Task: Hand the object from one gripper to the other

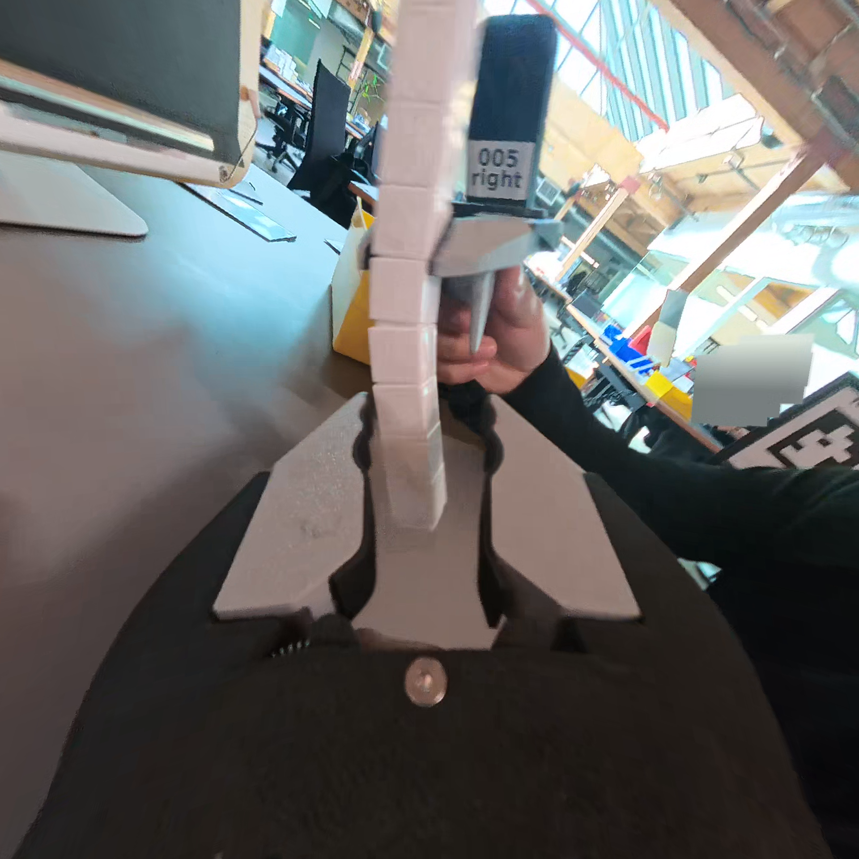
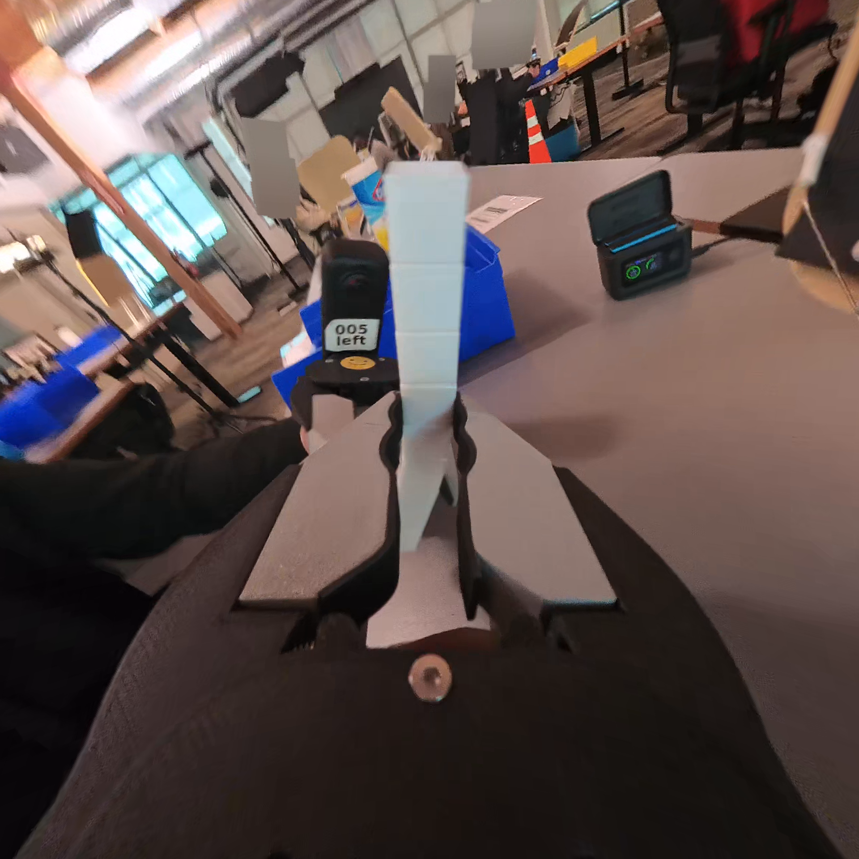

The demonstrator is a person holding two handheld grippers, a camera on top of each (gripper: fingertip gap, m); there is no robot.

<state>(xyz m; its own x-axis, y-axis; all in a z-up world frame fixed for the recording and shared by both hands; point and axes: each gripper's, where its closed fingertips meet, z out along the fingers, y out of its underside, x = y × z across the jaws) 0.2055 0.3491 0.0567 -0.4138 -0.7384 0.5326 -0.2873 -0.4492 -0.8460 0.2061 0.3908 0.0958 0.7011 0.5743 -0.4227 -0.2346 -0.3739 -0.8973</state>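
Now the white segmented bar (image 2: 425,302) stands almost upright above the grey tabletop (image 2: 650,418), and both tools are at its lower part. The right gripper (image 2: 425,399) has its fingers (image 2: 334,525) clamped on the bar near its lower end; both dark pads touch the sides of the bar, and the rest of it rises well beyond the tips. In the left wrist view the same end of the bar sits between the fingers of the left gripper (image 1: 425,404). These fingers are apart: the bar lies against the left one, while a clear gap shows between the bar and the other one (image 1: 548,511). In that view the right gripper shows farther up the bar, held by a hand (image 1: 506,344) in a black sleeve (image 1: 650,465).

Behind the bar a blue bin (image 2: 483,302) stands on the tabletop. To its right, well apart, is a dark case (image 2: 646,265) with its lid open and small lit displays. A monitor (image 1: 116,69) and a yellow box (image 1: 348,325) show in the left wrist view.
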